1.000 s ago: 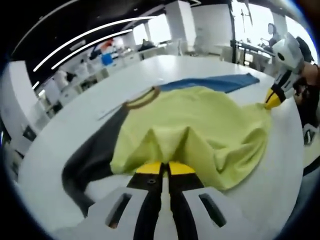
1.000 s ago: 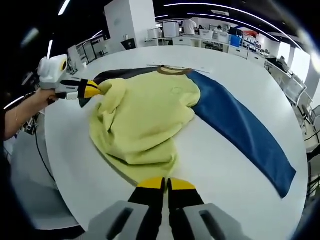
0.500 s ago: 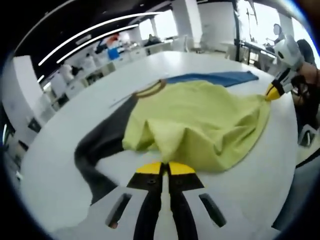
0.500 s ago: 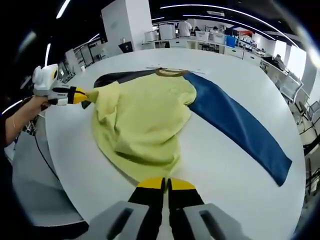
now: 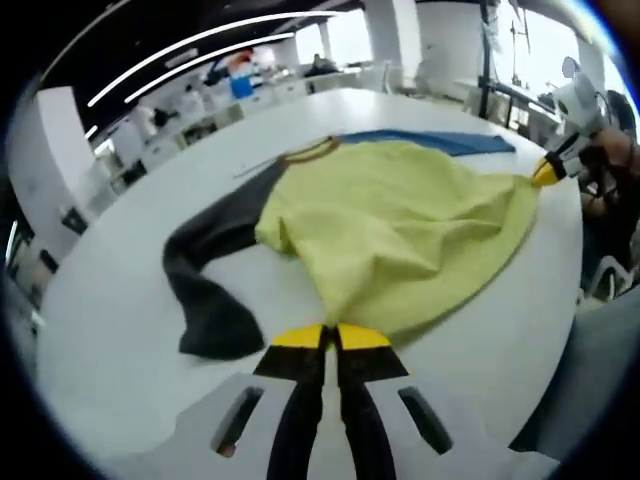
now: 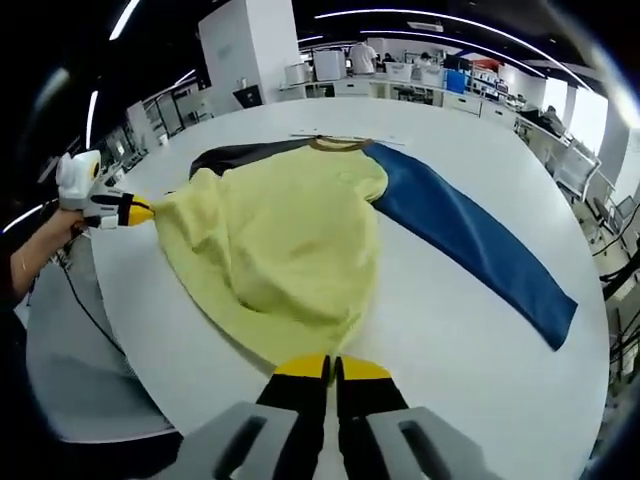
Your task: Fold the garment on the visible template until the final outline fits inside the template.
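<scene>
A: Item one, nearest in the left gripper view?
B: Left gripper (image 5: pixel 329 338), yellow-tipped jaws pressed together on the near hem of the garment (image 5: pixel 400 235), at the near edge of the white worktop (image 5: pixel 110 330).

A: Same item from the right gripper view?
B: It enters from the left (image 6: pixel 148 211), held in a person's hand (image 6: pixel 55 232), pinching a corner of the yellow cloth at the worktop's left edge.

A: Item two?
B: Right gripper (image 6: pixel 331 368), jaws closed on the hem of the garment (image 6: pixel 280 250) near the worktop (image 6: pixel 440 330) edge closest to that camera. In the left gripper view it shows at the far right (image 5: pixel 541 174), its tip clamping the other yellow corner.

A: Garment condition?
B: Yellow body stretched between the two grippers, rumpled, lying across the middle of the worktop. Tan collar (image 6: pixel 338 144) toward the far edge.

A: Sleeves?
B: Dark grey sleeve (image 5: pixel 210 285) runs out from the body and bends toward the near edge in the left gripper view. Blue sleeve (image 6: pixel 465 240) lies flat, reaching diagonally toward the right edge in the right gripper view.

A: Beyond the worktop?
B: Desks and shelving (image 6: pixel 420 75) under long ceiling light strips (image 5: pixel 200 45); detail too small to list.
</scene>
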The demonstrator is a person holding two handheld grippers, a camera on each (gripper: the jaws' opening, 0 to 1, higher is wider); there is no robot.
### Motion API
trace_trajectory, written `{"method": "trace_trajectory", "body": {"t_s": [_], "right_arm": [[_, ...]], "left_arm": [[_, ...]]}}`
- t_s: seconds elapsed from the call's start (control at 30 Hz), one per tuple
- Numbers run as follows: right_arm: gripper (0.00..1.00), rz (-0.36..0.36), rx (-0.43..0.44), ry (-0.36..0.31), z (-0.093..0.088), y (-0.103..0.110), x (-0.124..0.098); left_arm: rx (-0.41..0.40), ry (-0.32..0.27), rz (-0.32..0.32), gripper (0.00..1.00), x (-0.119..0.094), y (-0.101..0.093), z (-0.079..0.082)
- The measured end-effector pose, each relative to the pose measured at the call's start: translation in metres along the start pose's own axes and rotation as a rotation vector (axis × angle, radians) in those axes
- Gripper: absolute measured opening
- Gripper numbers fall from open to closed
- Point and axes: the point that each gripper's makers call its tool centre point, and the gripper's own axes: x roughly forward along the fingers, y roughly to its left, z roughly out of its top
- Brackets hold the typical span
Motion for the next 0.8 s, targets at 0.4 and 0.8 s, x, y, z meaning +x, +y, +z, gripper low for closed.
{"method": "trace_trajectory", "body": {"t_s": [0.4, 0.8], "right_arm": [[0.00, 0.018, 0.024, -0.023, -0.011, 0.010, -0.007], [0.00, -0.007, 0.025, -0.025, -0.029, 0.005, -0.017]], "left_arm": [[-0.041, 0.048, -0.009, 0.00, -0.023, -0.014, -0.032], [-0.077, 0.085, -0.015, 0.00, -0.034, -0.022, -0.054]]}}
